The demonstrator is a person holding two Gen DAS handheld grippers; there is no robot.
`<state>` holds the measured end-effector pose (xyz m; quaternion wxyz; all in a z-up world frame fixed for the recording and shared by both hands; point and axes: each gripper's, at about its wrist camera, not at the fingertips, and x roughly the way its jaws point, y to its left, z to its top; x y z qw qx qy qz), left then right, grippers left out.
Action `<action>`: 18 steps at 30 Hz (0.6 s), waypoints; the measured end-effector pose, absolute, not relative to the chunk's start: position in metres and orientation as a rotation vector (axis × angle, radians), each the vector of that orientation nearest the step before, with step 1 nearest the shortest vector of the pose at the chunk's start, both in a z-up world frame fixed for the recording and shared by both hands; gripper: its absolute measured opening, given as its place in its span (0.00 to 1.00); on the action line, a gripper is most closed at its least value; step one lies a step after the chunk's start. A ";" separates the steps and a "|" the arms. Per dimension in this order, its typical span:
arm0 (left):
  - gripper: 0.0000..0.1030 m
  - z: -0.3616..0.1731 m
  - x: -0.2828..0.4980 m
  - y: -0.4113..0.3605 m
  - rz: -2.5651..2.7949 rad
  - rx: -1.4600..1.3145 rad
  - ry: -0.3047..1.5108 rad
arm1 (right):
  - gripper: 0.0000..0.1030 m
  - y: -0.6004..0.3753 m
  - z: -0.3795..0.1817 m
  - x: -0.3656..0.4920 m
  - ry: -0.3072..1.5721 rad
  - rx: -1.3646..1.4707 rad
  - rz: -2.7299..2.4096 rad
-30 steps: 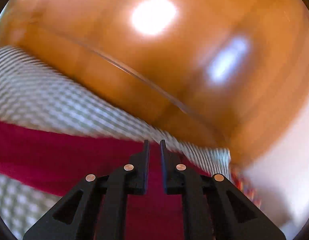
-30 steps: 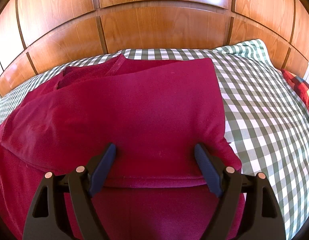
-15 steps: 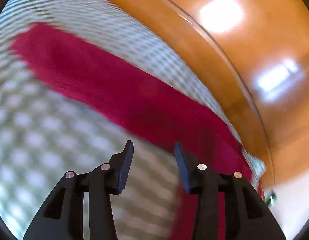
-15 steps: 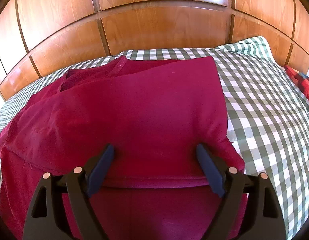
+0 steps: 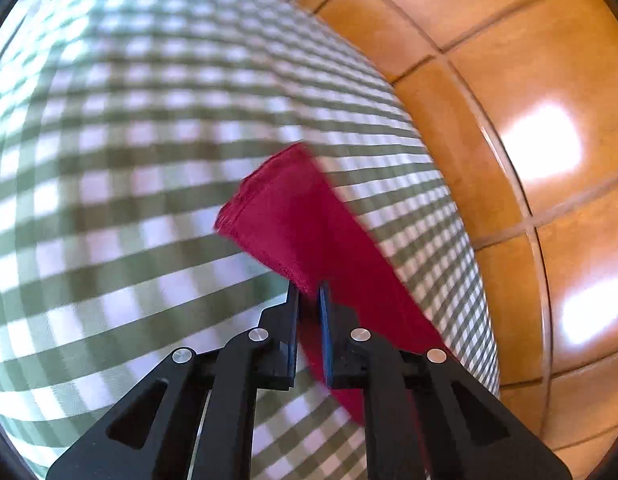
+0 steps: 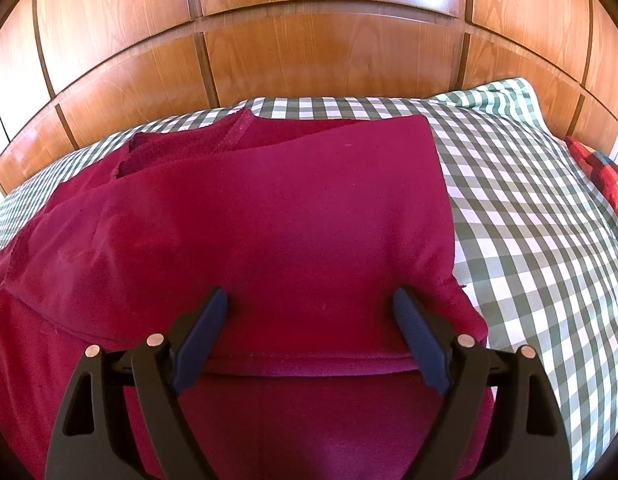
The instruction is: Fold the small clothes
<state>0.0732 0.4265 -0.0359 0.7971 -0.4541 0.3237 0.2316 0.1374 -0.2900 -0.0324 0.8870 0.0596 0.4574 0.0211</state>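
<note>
Green-and-white checked bedding (image 6: 521,216) covered the bed, backed by a glossy wooden panelled headboard (image 6: 309,56). Left gripper (image 5: 308,304) had its jaws nearly closed, pinching an edge of the crimson garment (image 5: 297,216) near the bedding's headboard edge. Right gripper (image 6: 311,320) stood wide open, holding nothing, over the partly folded crimson garment (image 6: 269,216) lying across the bedding's middle; a red patterned cloth (image 6: 601,168) showed at the right edge.

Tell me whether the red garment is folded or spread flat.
Partly folded. In the right wrist view the red garment has one layer doubled over another, its edge lying across the lower layer on the checked bedsheet.
</note>
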 end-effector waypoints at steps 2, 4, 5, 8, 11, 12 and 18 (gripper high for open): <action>0.07 -0.018 0.075 0.411 0.419 -0.924 0.670 | 0.82 -0.290 -0.033 0.137 0.951 0.123 0.044; 0.07 0.006 0.086 0.381 0.297 -0.872 0.630 | 0.82 -0.290 -0.032 0.137 0.951 0.124 0.044; 0.07 0.023 0.092 0.356 0.217 -0.828 0.609 | 0.82 -0.290 -0.032 0.137 0.950 0.124 0.044; 0.07 0.046 0.105 0.289 0.033 -0.739 0.596 | 0.82 -0.290 -0.033 0.138 0.950 0.127 0.046; 0.07 0.051 0.130 0.197 -0.159 -0.623 0.637 | 0.82 -0.290 -0.033 0.137 0.949 0.129 0.048; 0.07 0.045 0.136 0.161 -0.227 -0.573 0.672 | 0.82 -0.291 -0.033 0.137 0.948 0.131 0.049; 0.17 -0.019 0.143 0.044 -0.344 -0.361 0.896 | 0.83 -0.294 -0.033 0.138 0.946 0.153 0.063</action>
